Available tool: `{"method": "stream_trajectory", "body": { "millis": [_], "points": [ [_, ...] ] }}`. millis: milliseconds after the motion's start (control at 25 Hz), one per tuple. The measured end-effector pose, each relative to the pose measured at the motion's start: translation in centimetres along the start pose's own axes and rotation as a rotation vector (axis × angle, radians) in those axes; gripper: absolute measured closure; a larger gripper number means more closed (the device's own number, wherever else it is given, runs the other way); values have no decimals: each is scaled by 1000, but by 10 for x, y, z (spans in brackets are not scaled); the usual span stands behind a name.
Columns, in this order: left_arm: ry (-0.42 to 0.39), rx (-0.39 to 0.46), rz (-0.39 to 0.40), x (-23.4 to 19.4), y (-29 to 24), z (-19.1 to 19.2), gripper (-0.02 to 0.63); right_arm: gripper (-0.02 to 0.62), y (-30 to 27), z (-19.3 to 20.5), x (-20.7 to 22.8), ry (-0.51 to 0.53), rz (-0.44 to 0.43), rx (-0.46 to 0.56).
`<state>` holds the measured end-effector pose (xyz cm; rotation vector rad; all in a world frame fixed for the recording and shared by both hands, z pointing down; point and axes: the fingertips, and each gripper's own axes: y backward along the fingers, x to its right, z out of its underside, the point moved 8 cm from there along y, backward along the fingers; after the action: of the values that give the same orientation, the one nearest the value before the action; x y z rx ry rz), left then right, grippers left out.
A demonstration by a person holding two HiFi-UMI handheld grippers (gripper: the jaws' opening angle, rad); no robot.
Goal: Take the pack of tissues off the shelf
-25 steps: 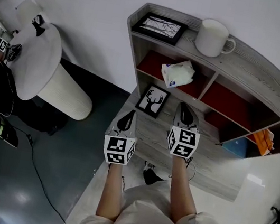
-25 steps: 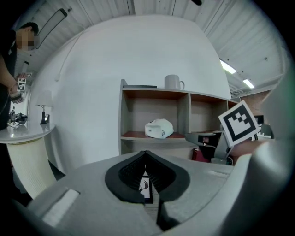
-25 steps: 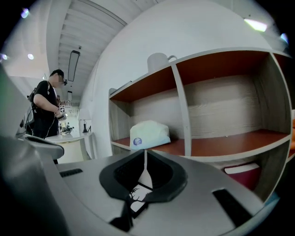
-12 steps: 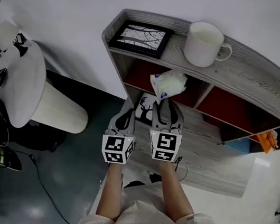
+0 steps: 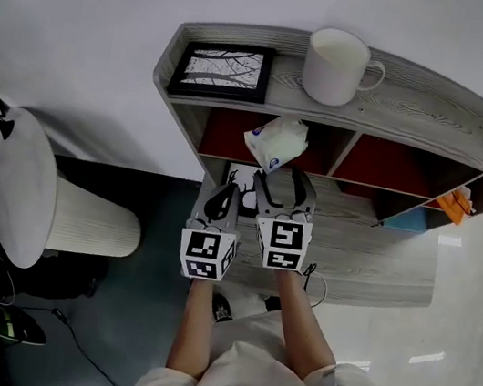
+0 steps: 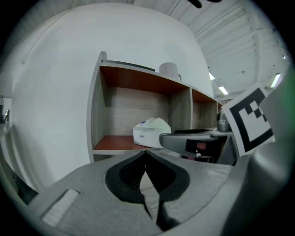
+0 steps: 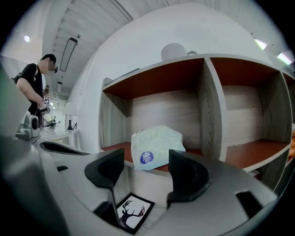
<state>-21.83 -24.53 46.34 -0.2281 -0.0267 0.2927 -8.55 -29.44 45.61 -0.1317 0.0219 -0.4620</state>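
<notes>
Parts of the shelf are out of sight. In the head view its top board covers the back of every upper compartment, and the frame's edge cuts off its right end. The deer picture on the lower board is half covered by the 2 grippers. An orange item and a blue one at the far right are too small to name. The pack of tissues sits tilted at the front of the upper left compartment, on its red floor, and its far side is hidden.

Both forearms reach forward side by side, with the grippers roughly level. The right gripper faces the pack with its 2 jaws wide apart, having just been opening. Nothing lies between the pads. The pack stands just beyond the tips, untouched, and shows in the gap between the jaws in the right gripper view. The left gripper hangs just left of the right one and slightly nearer, its jaws together on nothing.

The pack has free space on both sides, more toward the left wall than toward the divider on its right, and there is a gap under the top board. A white mug and a framed tree picture stand on that board. A round white table stands well off to the left.
</notes>
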Motion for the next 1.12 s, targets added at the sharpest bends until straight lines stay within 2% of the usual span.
{"method": "stream_trajectory", "body": {
  "millis": [160,400,640,720,920,1120],
  "points": [
    [-24,-6,45,-18,9,-3,598,293,-2,-5,-8,6,62,-13],
    [-18,0,19,-54,18,-4,598,293,-14,-6,-17,47,104,-48],
    [-22,19,21,-60,15,-10,598,297,-22,-5,-11,49,133,-79],
    [-26,18,29,-60,14,-10,598,334,-25,-4,-8,38,135,-93],
    [-19,23,15,-65,16,-10,598,489,-24,-3,-7,38,138,-84],
    [-3,21,9,-69,20,-6,598,534,-22,-1,-9,56,141,-69]
  ]
}}
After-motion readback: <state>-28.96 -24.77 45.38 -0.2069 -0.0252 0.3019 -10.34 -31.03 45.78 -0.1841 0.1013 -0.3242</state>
